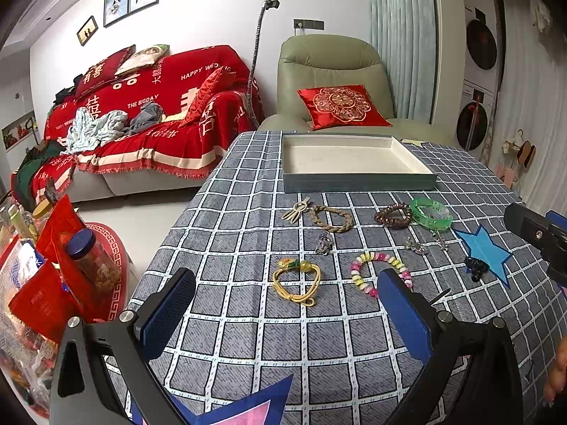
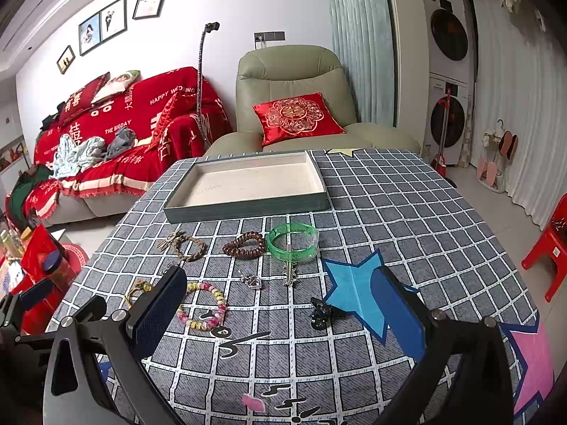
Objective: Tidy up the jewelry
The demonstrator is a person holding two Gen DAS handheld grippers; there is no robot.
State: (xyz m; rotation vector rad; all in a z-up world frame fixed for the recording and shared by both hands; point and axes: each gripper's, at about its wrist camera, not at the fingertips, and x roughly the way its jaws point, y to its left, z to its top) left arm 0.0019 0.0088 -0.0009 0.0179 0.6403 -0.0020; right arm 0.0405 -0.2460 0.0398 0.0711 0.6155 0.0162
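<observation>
**Both tongs spread over a tabletop of loose jewelry**

The left tongs hang with blue pads wide apart and nothing between them; the right tongs are spread the same way, also bare. Both hover above the checked tabletop.

Ahead of both, past the jewelry, lies one tray, its pale floor bare. Between tongs and tray the pieces lie scattered, none in the tray.

Counted: five bracelets. The yellow cord bracelet sits just ahead of the left tongs, between their pads; the pastel bead bracelet touches the edge of their right pad in that view. Farther ahead, near the tray, lie the braided rope bracelet, the brown bead bracelet and the green bangle, the last two touching. Also one black hair clip, between the right tongs' pads, beside a blue star sticker.

The left view alone shows the yellow cord bracelet whole and a small silver charm ahead of it; the right view hides most of that bracelet behind its left pad. The right view alone shows a silver heart pendant and a slim silver pin clearly, plus a red stool off to the right.
</observation>
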